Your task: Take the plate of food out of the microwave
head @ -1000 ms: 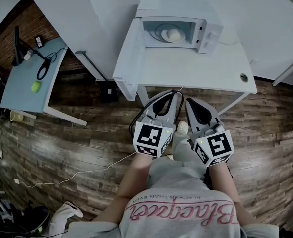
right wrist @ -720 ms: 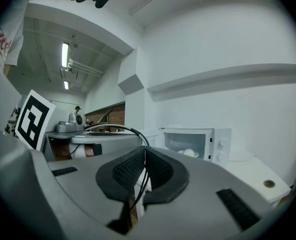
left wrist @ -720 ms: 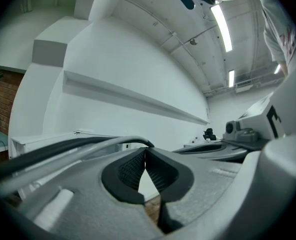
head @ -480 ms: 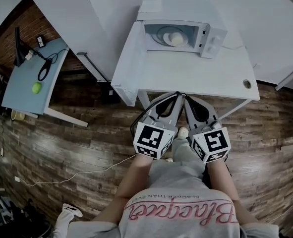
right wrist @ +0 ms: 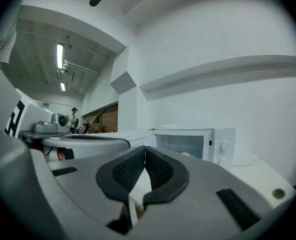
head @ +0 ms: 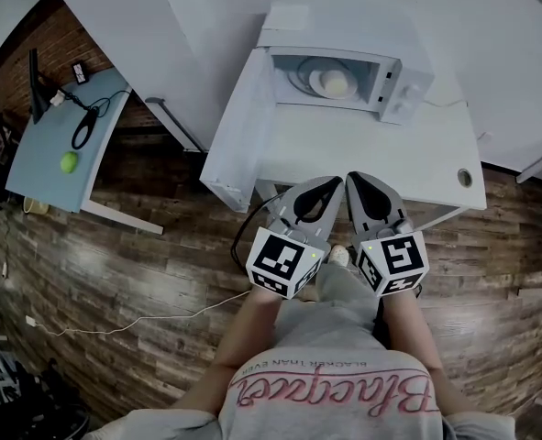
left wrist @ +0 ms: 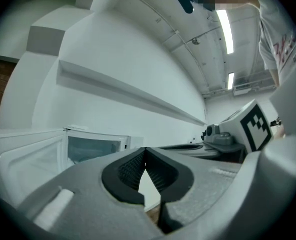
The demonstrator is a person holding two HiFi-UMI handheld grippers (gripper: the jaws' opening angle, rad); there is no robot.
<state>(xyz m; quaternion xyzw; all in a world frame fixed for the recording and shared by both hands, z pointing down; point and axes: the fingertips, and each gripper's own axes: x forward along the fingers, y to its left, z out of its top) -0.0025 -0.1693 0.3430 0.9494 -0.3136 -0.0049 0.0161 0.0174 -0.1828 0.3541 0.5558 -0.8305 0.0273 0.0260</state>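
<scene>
Jaws clenched on nothing, left gripper (left wrist: 145,150) and right gripper (right wrist: 144,148) alike.
Well ahead of the tips we see the plate (head: 305,77) inside the open microwave (head: 394,88), bearing pale food (head: 336,83), perhaps a bun.

The microwave (head: 339,35) was a white box at the far side of the bench (head: 362,149), well ahead of the left hand-held gripper (head: 333,183) and right hand-held gripper (head: 355,180). Its door (head: 238,122) hung wide open, off to their left. The plate of food (head: 318,79) sat flat inside, pale and round, with a light lump on it.
</scene>
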